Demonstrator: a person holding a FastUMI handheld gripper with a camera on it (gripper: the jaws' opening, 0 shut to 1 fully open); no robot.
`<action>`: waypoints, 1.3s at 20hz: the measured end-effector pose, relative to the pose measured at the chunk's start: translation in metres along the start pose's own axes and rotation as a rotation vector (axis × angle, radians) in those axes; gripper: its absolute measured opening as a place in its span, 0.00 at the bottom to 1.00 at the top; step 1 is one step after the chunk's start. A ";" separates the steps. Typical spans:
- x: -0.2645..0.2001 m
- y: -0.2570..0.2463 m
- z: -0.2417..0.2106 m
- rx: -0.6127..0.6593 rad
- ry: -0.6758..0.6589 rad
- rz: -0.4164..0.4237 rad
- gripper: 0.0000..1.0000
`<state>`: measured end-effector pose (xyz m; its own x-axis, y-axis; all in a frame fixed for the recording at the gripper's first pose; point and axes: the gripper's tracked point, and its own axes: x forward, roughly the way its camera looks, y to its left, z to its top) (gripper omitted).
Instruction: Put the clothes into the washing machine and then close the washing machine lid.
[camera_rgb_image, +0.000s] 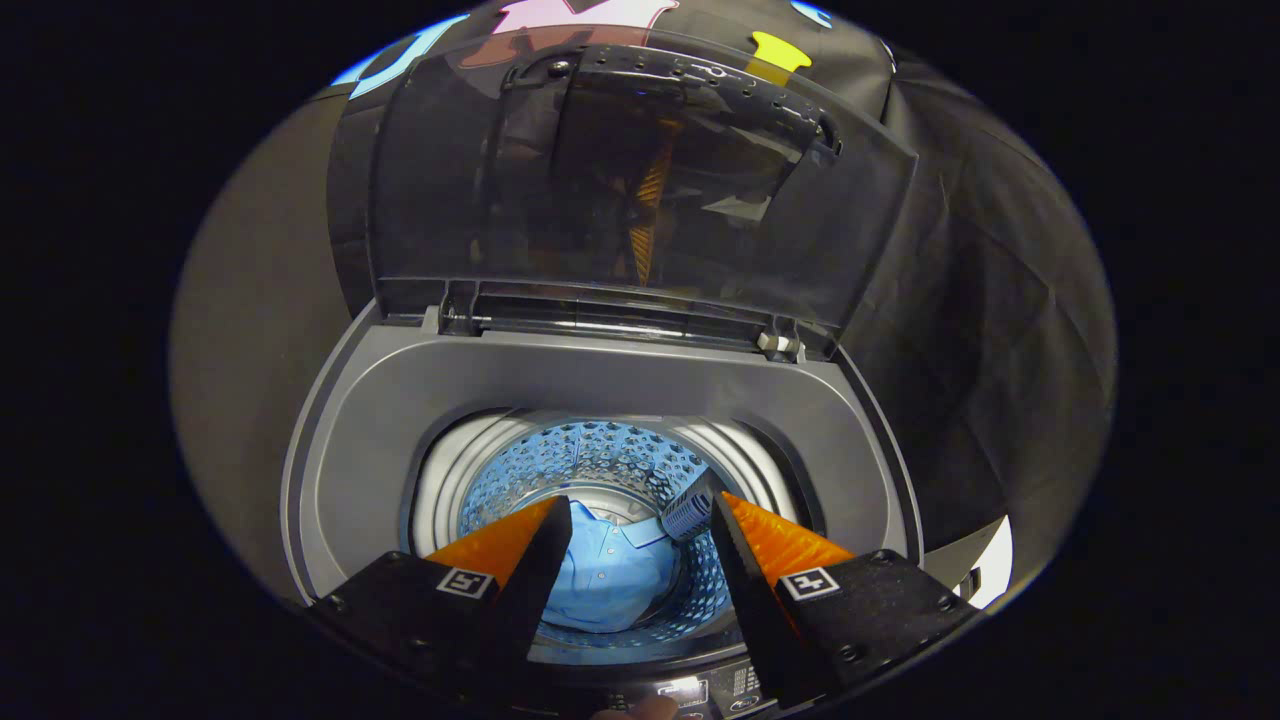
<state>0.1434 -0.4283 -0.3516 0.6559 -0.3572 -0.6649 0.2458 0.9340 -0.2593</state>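
Shirt's (610, 580) in, so half done by my reckoning. It's a blue one lying at the bottom of the drum (590, 470), down between my gripper's (640, 525) fingers, which are spread wide with nothing in them. The lid (640, 180) is standing straight up at the back, so closing it is what's left.

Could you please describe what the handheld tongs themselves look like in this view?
The tongs have two wedge-shaped fingers tapering to narrow tips. Each sits on a blocky black textured mount fastened with small screws, and each mount carries a small square white tag with a black pattern. The outer faces look ribbed.
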 end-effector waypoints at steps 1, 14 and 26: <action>0.000 0.001 0.000 -0.004 0.002 -0.001 0.89; -0.051 -0.014 0.109 0.183 -0.346 0.051 0.95; -0.133 -0.047 0.291 0.219 -0.679 0.127 1.00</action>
<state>0.2525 -0.4225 -0.0467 0.9699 -0.2297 -0.0804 0.2292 0.9732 -0.0159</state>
